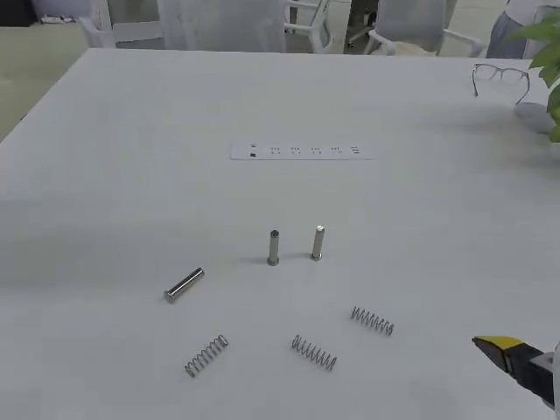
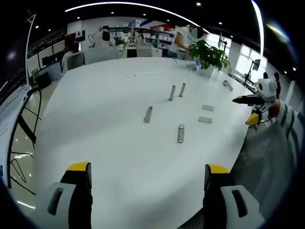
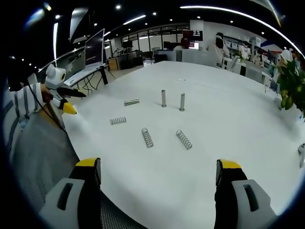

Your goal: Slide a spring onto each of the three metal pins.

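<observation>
Beside the table (image 3: 214, 133) — left gripper (image 3: 76, 101), right gripper view.

Bright, even light from ceiling strip lights (image 3: 133, 20) washes the white table (image 1: 105, 175), leaving only faint, soft shadows beside the standing pins (image 1: 274, 248). The head view is slightly soft and hazy; both gripper views bow strongly toward their edges.
</observation>
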A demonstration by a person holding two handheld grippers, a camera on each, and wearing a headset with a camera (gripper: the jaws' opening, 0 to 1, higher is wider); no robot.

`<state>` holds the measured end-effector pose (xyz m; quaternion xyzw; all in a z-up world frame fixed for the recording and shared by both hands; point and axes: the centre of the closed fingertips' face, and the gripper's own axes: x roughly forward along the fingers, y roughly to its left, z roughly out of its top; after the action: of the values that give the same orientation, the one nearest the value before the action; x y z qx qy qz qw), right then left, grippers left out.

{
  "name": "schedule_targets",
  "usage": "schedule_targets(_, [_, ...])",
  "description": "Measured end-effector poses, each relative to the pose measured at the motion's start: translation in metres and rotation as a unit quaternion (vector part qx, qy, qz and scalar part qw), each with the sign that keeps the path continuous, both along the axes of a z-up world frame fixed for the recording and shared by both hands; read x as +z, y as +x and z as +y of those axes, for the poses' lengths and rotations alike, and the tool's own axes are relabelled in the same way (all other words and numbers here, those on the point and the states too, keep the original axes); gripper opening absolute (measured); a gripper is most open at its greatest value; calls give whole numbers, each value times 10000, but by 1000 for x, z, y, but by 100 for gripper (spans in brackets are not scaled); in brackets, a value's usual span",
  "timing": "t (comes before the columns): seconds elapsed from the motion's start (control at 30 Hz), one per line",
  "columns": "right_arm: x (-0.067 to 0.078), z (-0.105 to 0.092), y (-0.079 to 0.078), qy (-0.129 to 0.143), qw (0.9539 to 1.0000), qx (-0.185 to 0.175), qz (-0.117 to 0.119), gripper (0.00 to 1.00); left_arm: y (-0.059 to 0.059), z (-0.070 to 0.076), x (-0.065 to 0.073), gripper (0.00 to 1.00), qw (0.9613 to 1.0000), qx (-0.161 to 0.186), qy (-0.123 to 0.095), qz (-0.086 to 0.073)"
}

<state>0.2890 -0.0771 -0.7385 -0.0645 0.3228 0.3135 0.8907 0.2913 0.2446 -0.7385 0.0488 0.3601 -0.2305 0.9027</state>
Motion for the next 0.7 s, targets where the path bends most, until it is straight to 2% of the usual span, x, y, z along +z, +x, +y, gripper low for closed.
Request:
schedule_targets(0.13, [1, -1, 2, -3, 10000, -23, -37, 100, 10, 5, 4, 95, 9997, -178, 159, -2])
schedule_targets(0.3, [1, -1, 2, 35, 10000, -82, -38, 100, 26, 8, 13, 93, 9992, -315, 234, -107])
schedule_targets(0.5, [2, 0, 1, 71, 9999, -119, -45, 100, 43, 6, 16, 90, 9983, -493, 293, -108])
schedule_targets(0.7, [4, 1, 1, 67, 9999, -115, -70, 100, 61, -2, 16, 85, 9979, -596, 216, -121])
